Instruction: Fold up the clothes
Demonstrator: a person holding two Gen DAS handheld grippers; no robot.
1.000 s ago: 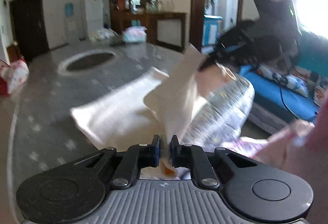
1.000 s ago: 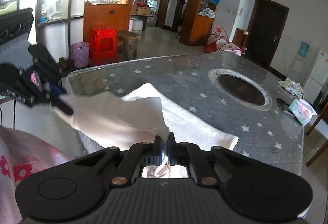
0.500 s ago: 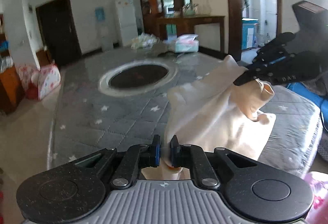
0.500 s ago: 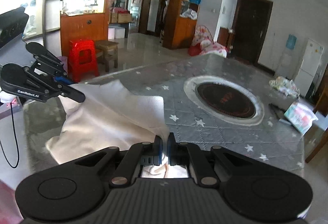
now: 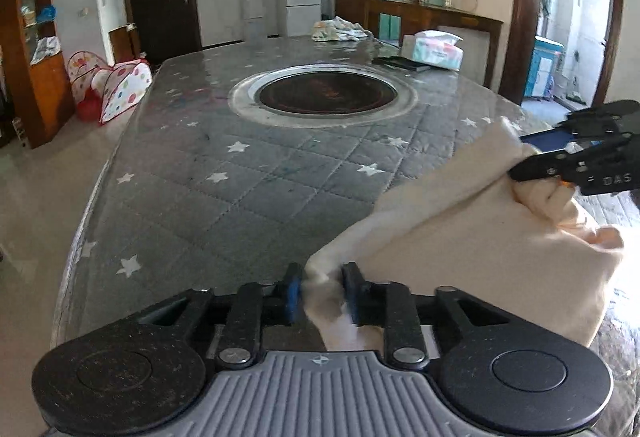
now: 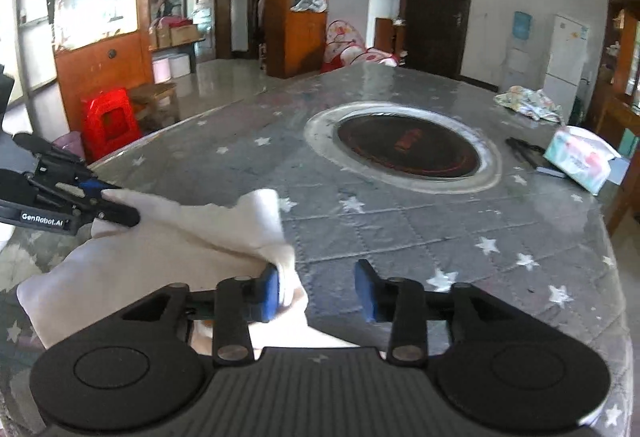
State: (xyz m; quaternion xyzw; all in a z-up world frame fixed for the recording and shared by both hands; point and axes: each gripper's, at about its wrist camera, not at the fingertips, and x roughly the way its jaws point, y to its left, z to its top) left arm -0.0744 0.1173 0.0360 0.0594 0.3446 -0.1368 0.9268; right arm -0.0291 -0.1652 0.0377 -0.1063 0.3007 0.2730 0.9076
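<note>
**Two claws on one cloth, right one spread**

Left claw (image 5: 318, 293): fingers pressed onto a bunched edge of the cream cloth (image 5: 480, 237), pinching it at the near edge of the desk (image 5: 224, 205). Right claw (image 6: 320, 291): fingers spread wide; cloth (image 6: 160, 249) touches only its left blue pad (image 6: 269, 291), right pad bare over the desk (image 6: 400, 229). Seen from the left wrist view, the right claw (image 5: 560, 161) sits at the cloth's far right corner, fabric bunched under it. From the right wrist view, the left claw (image 6: 108, 207) grips the cloth's left end.

Cloth lies folded over itself on the near part of the desk, one flap raised and curled.

Desk is grey, quilted, with white stars. Round dark inset (image 6: 406, 143) in the middle, well apart from the cloth. Tissue pack (image 6: 580, 157) and crumpled patterned fabric (image 6: 528, 103) at the far side.
</note>
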